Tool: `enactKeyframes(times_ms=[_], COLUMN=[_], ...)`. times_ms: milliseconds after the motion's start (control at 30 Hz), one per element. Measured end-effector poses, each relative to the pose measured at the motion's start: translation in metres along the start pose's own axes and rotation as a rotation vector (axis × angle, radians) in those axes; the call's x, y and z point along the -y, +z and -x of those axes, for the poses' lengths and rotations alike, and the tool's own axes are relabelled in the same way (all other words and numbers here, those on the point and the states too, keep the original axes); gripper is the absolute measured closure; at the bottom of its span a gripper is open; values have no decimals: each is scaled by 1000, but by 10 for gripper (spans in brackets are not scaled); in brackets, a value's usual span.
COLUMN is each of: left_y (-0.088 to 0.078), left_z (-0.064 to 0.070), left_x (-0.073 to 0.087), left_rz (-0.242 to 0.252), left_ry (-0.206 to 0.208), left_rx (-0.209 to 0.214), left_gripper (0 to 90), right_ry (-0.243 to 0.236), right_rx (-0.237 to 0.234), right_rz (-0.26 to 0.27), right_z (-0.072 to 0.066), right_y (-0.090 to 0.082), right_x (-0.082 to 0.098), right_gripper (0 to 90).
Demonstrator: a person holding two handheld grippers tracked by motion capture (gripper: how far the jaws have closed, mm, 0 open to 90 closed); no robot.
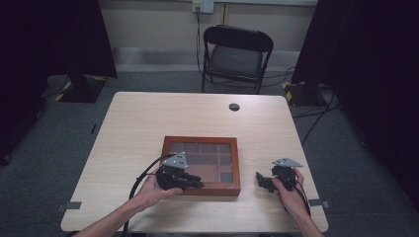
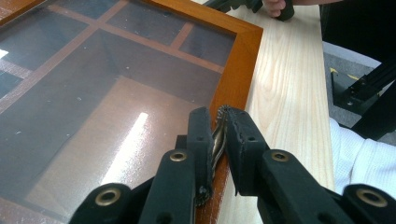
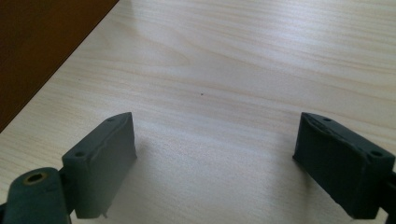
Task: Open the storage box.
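Note:
A flat wooden box point(image 1: 200, 140) with a glass lid divided into compartments lies near the front of the table point(image 1: 148, 118). My left gripper point(image 1: 197, 182) reaches over the box's front edge. In the left gripper view its jaws point(image 2: 218, 126) are shut on a small metal clasp point(image 2: 217, 140) on the lid's orange frame point(image 2: 238, 70). My right gripper point(image 1: 260, 180) rests on the table to the right of the box, apart from it. It stands open point(image 3: 215, 140) over bare wood, with the box's dark side point(image 3: 42, 46) at the upper left.
A black folding chair point(image 1: 237, 54) stands behind the table. A round cable hole point(image 1: 234, 106) sits at the table's back. Grey tape marks point(image 1: 69, 206) lie near the front corners. Dark curtains and stands flank both sides.

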State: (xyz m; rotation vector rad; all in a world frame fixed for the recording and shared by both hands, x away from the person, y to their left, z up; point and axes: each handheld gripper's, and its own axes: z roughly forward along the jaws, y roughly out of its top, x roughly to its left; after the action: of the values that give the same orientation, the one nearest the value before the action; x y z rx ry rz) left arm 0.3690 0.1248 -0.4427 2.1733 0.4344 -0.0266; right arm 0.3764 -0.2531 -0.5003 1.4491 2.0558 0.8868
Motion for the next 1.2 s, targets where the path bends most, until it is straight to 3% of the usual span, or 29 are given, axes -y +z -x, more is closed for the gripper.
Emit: enactKeyframes(times_ms=[100,333,600,967,1200], left_y=[1,3,4,-5,-15], left_z=[2,3,1,0,-1], left_x=[-1,-2,-7,-16,-25], left_rz=[-5,-5,-33,7,29], left_ry=[27,26,-14,-65,-79], left_rx=[-8,-9,12,48,46], left_gripper=[800,806,811,813,812], right_ry=[0,-1,-3,-4,-4], right_rx=[0,-1,-2,-3,-4], right_rz=[0,0,-1,-1,-1], right_z=[0,0,0,0,1], right_y=[0,0,0,0,0], right_x=[0,0,0,0,0], right_gripper=[115,116,116,116,115])
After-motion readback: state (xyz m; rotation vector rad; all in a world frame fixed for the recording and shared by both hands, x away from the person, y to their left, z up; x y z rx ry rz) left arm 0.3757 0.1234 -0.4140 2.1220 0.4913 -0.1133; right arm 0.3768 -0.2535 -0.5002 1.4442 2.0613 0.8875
